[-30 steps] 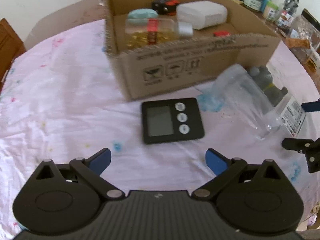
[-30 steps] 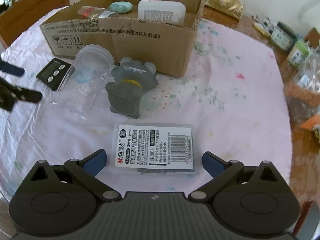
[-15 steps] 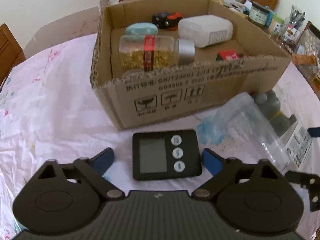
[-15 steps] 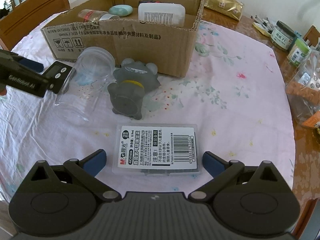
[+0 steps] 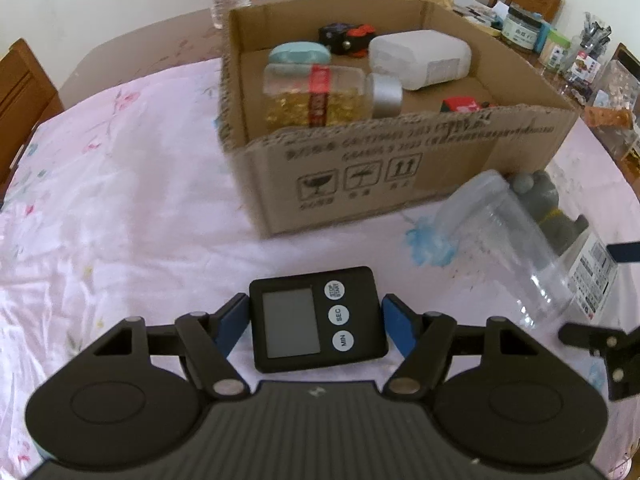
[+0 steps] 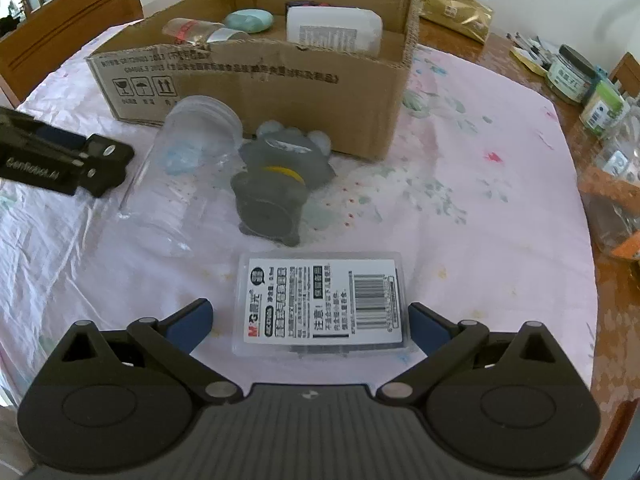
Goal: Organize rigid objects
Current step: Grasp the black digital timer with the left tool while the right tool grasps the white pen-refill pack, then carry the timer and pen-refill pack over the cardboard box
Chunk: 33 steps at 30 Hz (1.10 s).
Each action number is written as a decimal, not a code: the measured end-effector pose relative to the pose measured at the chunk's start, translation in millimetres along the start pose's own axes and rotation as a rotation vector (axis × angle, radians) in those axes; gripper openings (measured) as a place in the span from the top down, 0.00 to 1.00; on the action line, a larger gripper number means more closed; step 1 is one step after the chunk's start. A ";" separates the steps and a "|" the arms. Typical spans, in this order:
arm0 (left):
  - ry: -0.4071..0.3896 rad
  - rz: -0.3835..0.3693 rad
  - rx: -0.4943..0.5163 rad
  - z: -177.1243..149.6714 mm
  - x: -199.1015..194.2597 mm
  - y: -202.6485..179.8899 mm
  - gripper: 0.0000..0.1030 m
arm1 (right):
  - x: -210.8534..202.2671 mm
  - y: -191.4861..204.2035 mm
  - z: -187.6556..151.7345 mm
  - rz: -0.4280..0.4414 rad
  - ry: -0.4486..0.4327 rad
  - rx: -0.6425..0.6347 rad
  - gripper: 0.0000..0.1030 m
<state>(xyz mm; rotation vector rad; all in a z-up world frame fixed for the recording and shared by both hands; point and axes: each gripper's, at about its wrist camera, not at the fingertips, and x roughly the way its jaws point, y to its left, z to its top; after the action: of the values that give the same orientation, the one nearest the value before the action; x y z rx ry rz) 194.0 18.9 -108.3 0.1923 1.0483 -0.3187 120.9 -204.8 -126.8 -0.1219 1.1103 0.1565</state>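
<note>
A black digital timer [image 5: 288, 324] lies flat on the pink tablecloth, between the blue pads of my left gripper [image 5: 316, 316]. The jaws are closing, and both pads touch the timer's sides. My right gripper [image 6: 310, 320] stands open around a clear plastic case with a white barcode label [image 6: 324, 300]; there is a gap at the left pad. A cardboard box [image 5: 360, 176] behind holds a jar of yellow capsules [image 5: 320, 96], a white bottle [image 5: 420, 60], a teal case and small dark items.
An empty clear plastic jar [image 6: 188, 172] lies on its side beside a grey toy figure [image 6: 276, 184], both just in front of the box [image 6: 256, 84]. Jars and packets crowd the table's right edge [image 6: 592, 96]. Wooden chairs stand around the table.
My left gripper moved forward until the timer lay between its fingers, and the jaws narrowed onto it. The right gripper and the labelled case stayed put.
</note>
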 end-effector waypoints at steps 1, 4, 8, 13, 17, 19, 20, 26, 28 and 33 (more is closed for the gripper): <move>0.000 0.000 0.000 -1.3 -0.9 1.0 0.30 | 0.9 0.7 1.2 0.000 -0.004 -0.001 0.00; -0.002 0.001 0.000 -2.3 -1.7 1.1 0.30 | 3.0 0.5 4.7 0.000 -0.004 0.000 0.00; -0.005 0.002 0.000 -2.0 -1.0 0.9 0.30 | 0.9 -1.0 3.2 -0.003 -0.002 0.012 0.02; -0.006 0.001 0.002 -2.9 -1.3 1.5 0.30 | 0.1 -0.7 0.8 -0.006 -0.009 0.016 0.02; -0.005 0.001 0.004 -3.1 -1.9 1.6 0.30 | 0.6 -4.3 2.7 -0.013 -0.026 0.025 0.05; -0.005 0.001 0.005 -3.0 -1.9 1.5 0.30 | -0.1 -5.0 3.6 -0.012 -0.024 0.020 0.08; -0.005 0.000 0.004 -3.0 -1.9 1.5 0.30 | -1.4 -3.6 3.4 -0.009 -0.022 0.010 0.09; -0.007 -0.001 0.006 -2.8 -1.9 1.0 0.30 | -2.3 -3.5 1.5 0.022 -0.011 -0.035 0.08; -0.008 -0.001 0.007 -2.9 -1.9 1.1 0.30 | -2.1 -3.7 1.8 0.029 -0.011 -0.049 0.08; -0.010 -0.003 0.010 -3.0 -1.4 1.0 0.29 | -0.9 -4.3 0.3 0.049 -0.012 -0.090 0.05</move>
<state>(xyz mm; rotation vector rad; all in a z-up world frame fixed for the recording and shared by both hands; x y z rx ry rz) 191.2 20.9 -108.5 0.1982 1.0373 -0.3279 121.5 -209.1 -125.8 -0.1737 1.0952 0.2511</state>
